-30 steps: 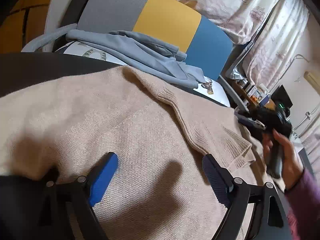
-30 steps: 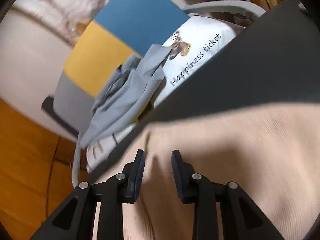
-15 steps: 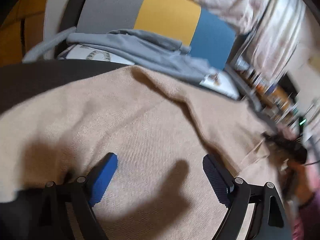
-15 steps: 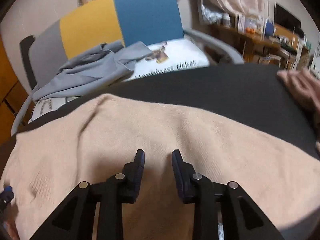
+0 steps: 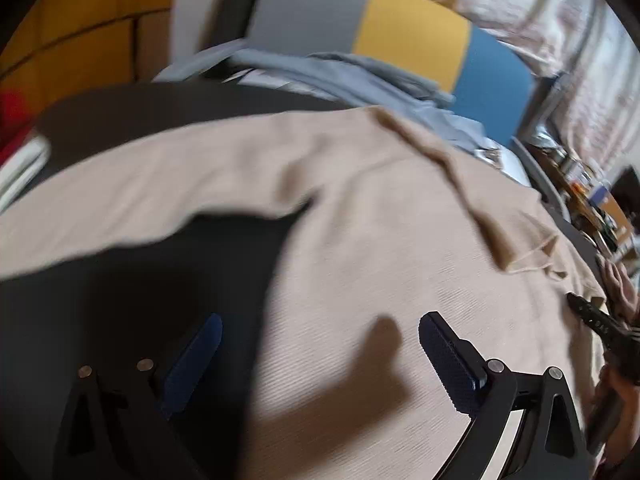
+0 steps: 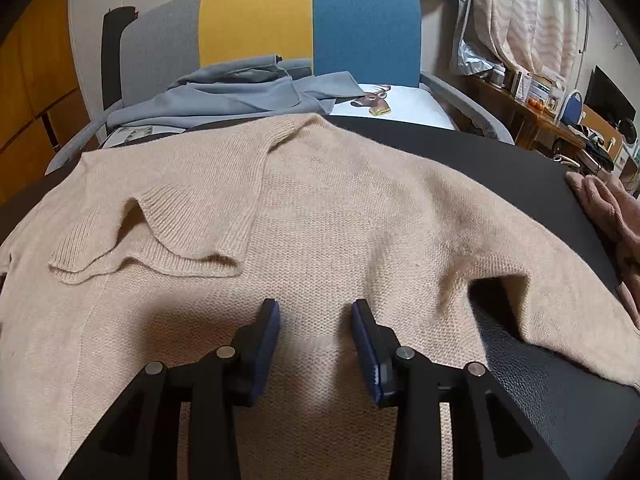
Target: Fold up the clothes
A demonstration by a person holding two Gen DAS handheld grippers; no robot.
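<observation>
In the left wrist view, one beige sweater (image 5: pixel 400 208) is seen spread across a black table (image 5: pixel 140 280). The left gripper (image 5: pixel 320 356) is held with its two fingers spread wide and empty, one over the bare table and one over the knit. The right gripper (image 5: pixel 600 324) is glimpsed at the right edge.

In the right wrist view, the same sweater (image 6: pixel 340 216) is shown flat, one sleeve folded across its chest. The right gripper (image 6: pixel 316 320) is held above the fabric, fingers parted, nothing pinched. One grey garment (image 6: pixel 240 92) is draped on one tricolour chair (image 6: pixel 312 20); one pink garment (image 6: pixel 608 204) lies at the table's right edge.
</observation>
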